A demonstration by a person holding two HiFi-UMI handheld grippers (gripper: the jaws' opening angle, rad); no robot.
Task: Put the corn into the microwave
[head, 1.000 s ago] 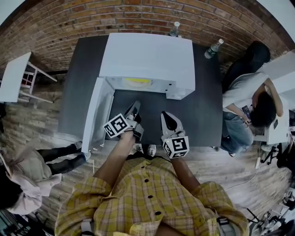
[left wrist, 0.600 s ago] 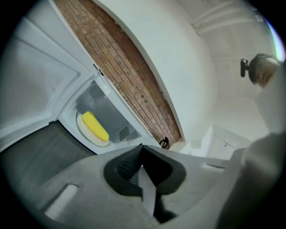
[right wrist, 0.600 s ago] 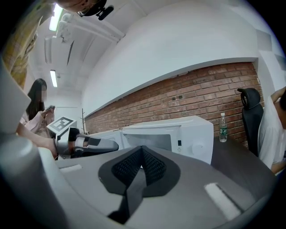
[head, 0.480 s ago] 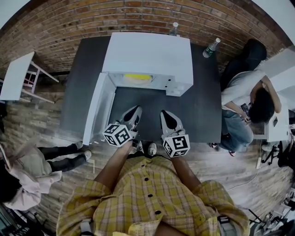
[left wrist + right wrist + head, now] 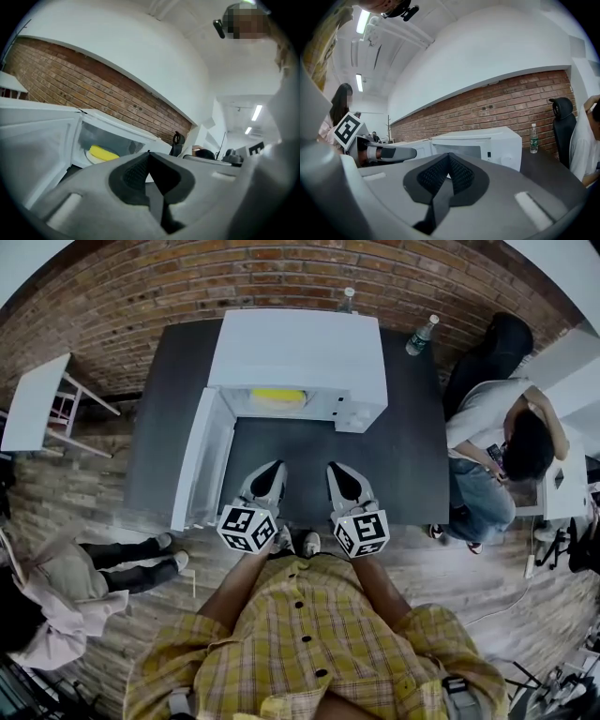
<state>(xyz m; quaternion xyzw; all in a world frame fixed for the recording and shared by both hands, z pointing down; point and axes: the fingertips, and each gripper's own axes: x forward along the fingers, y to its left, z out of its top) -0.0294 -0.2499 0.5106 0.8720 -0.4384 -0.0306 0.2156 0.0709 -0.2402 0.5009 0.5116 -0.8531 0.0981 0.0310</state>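
- Left claw [image 5: 149,154]: my jaws are pressed together, with nothing between the pads.
- Right claw [image 5: 449,155]: my jaws are likewise closed and empty.
- Position: I hold both claws side by side over the near edge of the dark table [image 5: 309,451], pointing towards 12 o'clock.
- Corn [image 5: 104,153]: it lies on a pale plate [image 5: 92,158] inside the white microwave [image 5: 295,348], at 12 o'clock from my claws and well apart from both.
- Door [image 5: 199,460]: it stands fully open, at 10 o'clock from my left claw.
- Status, as a judgement: the corn appears to be placed already, and closing the door looks like the only step that could remain.
- Handling, as a judgement: the cob should be light and stiff. It is round, so it may roll on the plate. The kernels are bumpy enough for the pads to bite but would bruise under a hard squeeze.
- Hold, if needed: I would take it across the middle of its length, with one jaw on each long side.
- Surroundings: a water bottle [image 5: 421,336] stands at 1 o'clock, beside the microwave. A seated person [image 5: 506,442] is at 3 o'clock, clear of my reach.
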